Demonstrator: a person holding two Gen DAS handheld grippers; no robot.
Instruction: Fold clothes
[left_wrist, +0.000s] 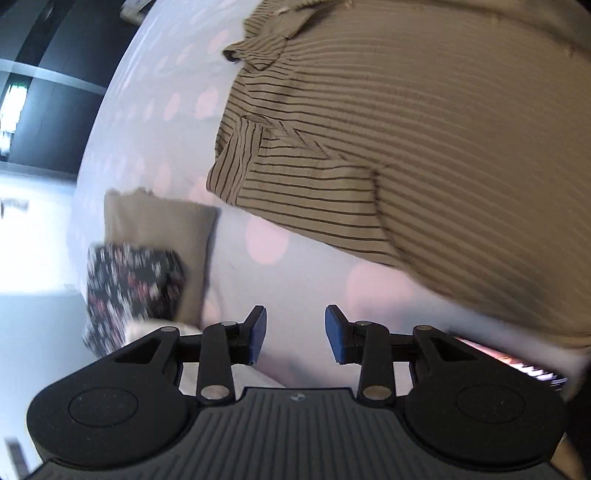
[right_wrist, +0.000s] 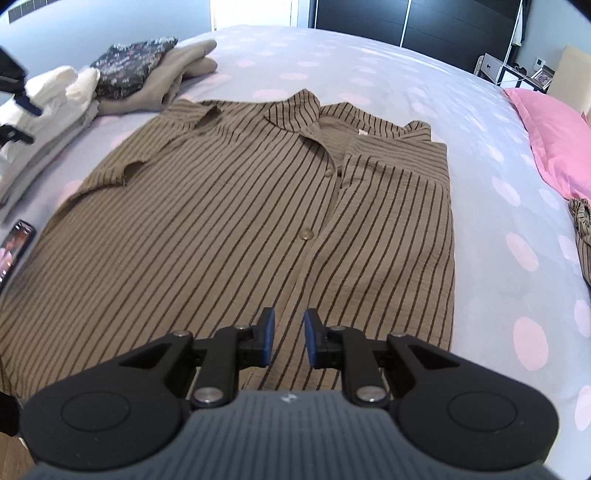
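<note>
1. Striped shirt (right_wrist: 229, 206) is the garment in work, and I use it as the landmark. It lies flat on the dotted bed cover (right_wrist: 369, 62), front side up, with its collar at the far end and its hem at the near end.
2. Nearest, the right gripper (right_wrist: 289, 339) hangs over the hem part of the shirt. Its jaws stand a little apart and nothing is between them.
3. The left gripper (left_wrist: 295, 334) is beside the left edge of the shirt, above the bare cover. Its jaws stand wider apart and they hold nothing.
4. In the middle of the shirt, the button placket is partly closed. On the right side the sleeve appears already folded in over the front.
5. On the left side the short sleeve (right_wrist: 122, 162) still spreads outward, so I judge this side is not yet folded.
6. A phone (right_wrist: 14, 247) lies just beside the left edge of the shirt.
7. Beyond the left shoulder of the shirt there is a pile of folded clothes (right_wrist: 147, 74): these seem finished.
8. To the right of the shirt, another striped piece (right_wrist: 583, 240) lies crumpled at the edge of the view, and a pink pillow (right_wrist: 554, 136) is farther back.
9. My judgement: the task is partly done. The left side and the final fold of this shirt remain, and probably the crumpled piece too.
</note>
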